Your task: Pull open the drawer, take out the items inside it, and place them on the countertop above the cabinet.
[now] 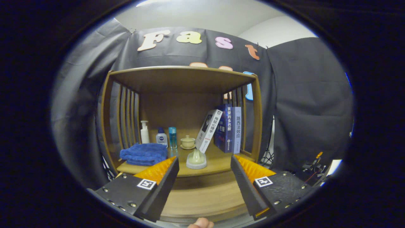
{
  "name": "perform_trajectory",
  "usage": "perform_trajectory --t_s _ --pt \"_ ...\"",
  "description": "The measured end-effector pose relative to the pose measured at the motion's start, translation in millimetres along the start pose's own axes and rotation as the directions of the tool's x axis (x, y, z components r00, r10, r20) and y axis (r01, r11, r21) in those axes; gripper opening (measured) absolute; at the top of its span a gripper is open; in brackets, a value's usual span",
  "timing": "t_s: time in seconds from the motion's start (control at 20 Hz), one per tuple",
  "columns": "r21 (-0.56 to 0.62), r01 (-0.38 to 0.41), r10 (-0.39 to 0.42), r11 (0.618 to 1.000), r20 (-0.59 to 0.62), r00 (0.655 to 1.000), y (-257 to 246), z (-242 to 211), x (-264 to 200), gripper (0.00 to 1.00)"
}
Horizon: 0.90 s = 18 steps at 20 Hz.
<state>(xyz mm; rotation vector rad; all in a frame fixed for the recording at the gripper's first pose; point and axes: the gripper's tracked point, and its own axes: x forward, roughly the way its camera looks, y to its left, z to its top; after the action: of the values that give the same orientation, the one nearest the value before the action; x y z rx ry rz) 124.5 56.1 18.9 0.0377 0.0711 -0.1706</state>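
Note:
A wooden cabinet (182, 77) stands ahead of me, with an open shelf and a countertop (218, 161) at its base. Below the countertop edge the drawer front (202, 194) runs between my fingers; it looks closed, and its contents are hidden. My gripper (205, 186) is open, fingers spread wide on either side of the drawer front, nothing between them. A pale green ornament (196, 159) stands on the countertop just beyond the fingertips.
On the countertop lie a folded blue towel (144, 154) at the left, a white pump bottle (145, 132), two small bottles (167, 137), a lidded cup (188, 142), and leaning books (221, 128) at the right. Slatted sides enclose the shelf. A fingertip (201, 223) shows below.

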Motion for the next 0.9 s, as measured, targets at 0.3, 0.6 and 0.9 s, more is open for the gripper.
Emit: perform_trajectory --t_s 0.3,0.6,0.9 --pt "-0.018 -0.027 0.026 0.999 -0.042 0.999 0.8 -45.5 -40.9 0.97" --pt "-0.014 -0.051 0.049 0.999 -0.137 0.989 -9.1 -103.1 -61.4 0.98" --pt "0.034 -0.023 0.03 0.999 -0.208 0.978 -16.2 -148.3 -57.4 0.98"
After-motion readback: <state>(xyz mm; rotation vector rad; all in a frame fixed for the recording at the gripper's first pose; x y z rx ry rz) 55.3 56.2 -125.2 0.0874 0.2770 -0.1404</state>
